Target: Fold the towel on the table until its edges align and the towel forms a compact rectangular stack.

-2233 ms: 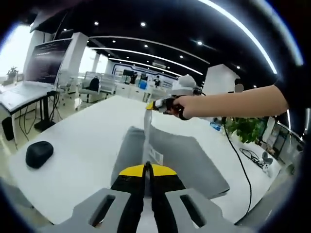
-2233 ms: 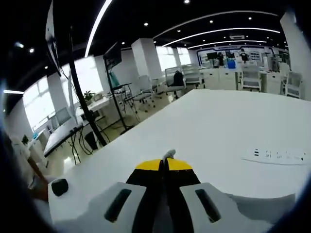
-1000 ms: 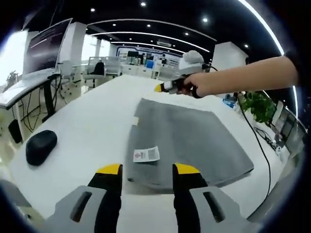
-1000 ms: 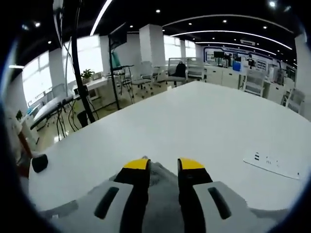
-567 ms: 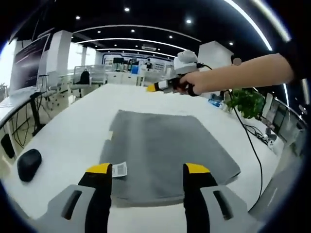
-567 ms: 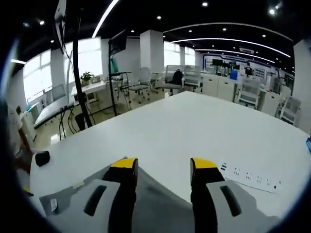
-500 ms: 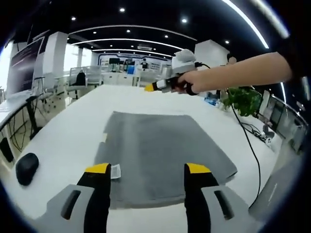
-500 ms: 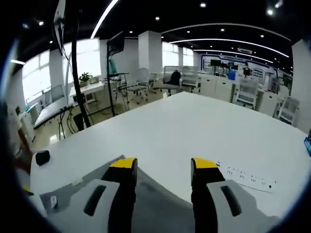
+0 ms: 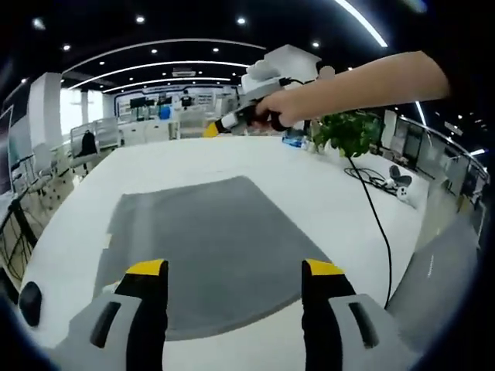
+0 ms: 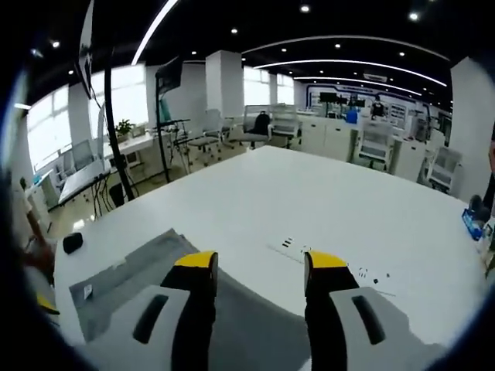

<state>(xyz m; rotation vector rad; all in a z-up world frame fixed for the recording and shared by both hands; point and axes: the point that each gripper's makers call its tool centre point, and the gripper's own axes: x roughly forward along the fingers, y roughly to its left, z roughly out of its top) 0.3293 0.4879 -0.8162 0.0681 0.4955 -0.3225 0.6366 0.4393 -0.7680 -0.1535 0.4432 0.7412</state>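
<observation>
One grey towel, flat on the white table, both my grippers empty.

The table [image 9: 325, 193] carries one towel [image 9: 205, 239], lying ahead of and under my left gripper [image 9: 232, 274], jaws wide apart, holding nothing. My right gripper [image 10: 255, 267] hovers over the towel's far edge, jaws equally spread. One black mouse [image 9: 29, 301] sits near the corner.
</observation>
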